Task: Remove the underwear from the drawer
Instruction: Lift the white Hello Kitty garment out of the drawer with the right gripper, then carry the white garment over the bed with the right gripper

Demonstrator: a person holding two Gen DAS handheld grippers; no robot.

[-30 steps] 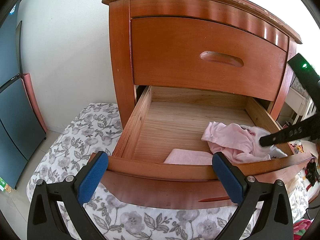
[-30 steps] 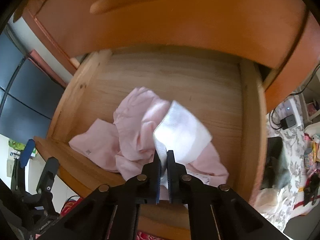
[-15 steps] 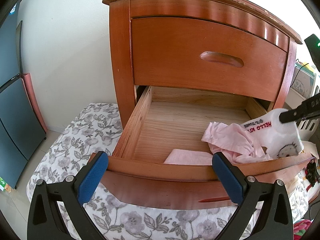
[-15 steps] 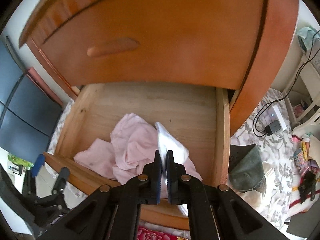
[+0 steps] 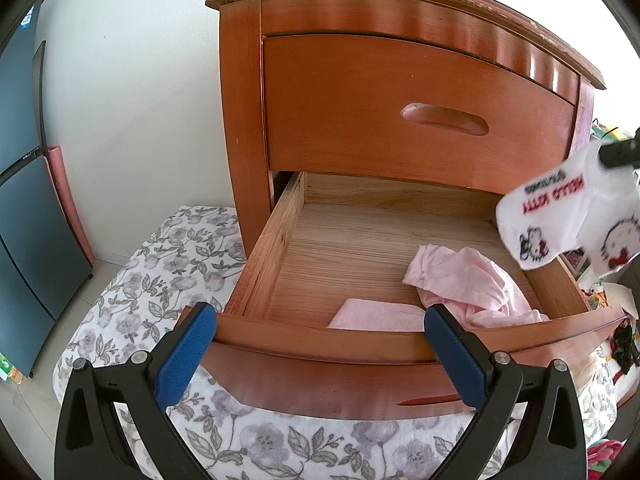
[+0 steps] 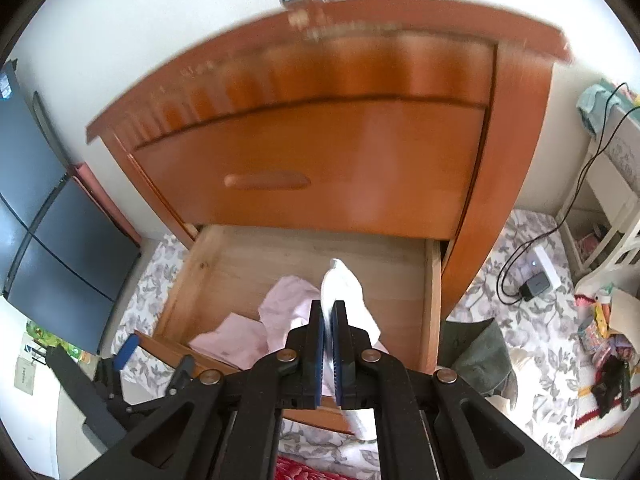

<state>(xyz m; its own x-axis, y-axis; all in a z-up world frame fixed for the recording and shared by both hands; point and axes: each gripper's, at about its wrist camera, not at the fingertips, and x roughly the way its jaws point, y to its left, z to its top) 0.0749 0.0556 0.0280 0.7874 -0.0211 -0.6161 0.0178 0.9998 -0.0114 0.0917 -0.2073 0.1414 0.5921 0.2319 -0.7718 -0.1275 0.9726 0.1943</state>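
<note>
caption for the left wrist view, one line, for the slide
Open left gripper faces the pulled-out drawer; right gripper holds white printed underwear above pink clothes.

Left tongs, right tongs: black plastic arms, blue pads, silver pivot screws.

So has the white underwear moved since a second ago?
Yes. The white underwear, pinched in the right gripper, has risen off the pink clothes and now hangs above the drawer's right side.

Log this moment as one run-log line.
right gripper: shut on white underwear, clear above open drawer | left gripper: open, empty, facing drawer front | pink garments: in drawer
</note>
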